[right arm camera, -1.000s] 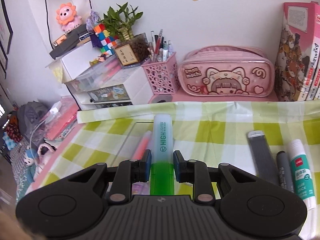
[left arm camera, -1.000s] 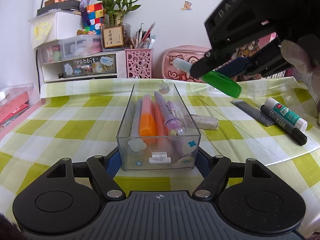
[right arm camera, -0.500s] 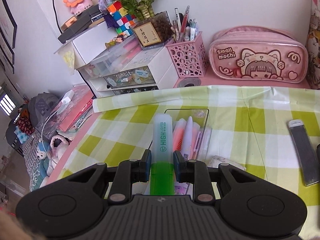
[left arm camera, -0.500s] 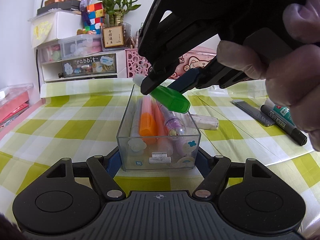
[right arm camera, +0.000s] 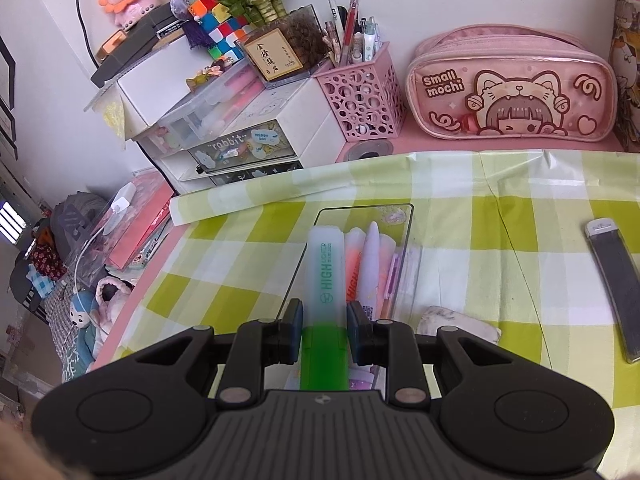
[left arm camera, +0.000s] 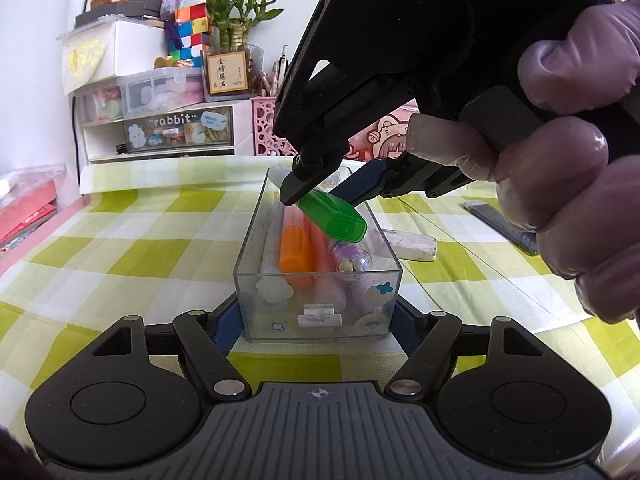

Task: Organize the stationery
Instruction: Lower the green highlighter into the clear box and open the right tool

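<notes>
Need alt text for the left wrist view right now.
The right hand-held gripper holds a green highlighter tilted over a clear box of pens, which the left hand-held gripper clamps on a green checked cloth.

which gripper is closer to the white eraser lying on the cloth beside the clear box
Right. The right gripper hangs over the clear box just beside the eraser; the left gripper clamps the box's near end.
</notes>
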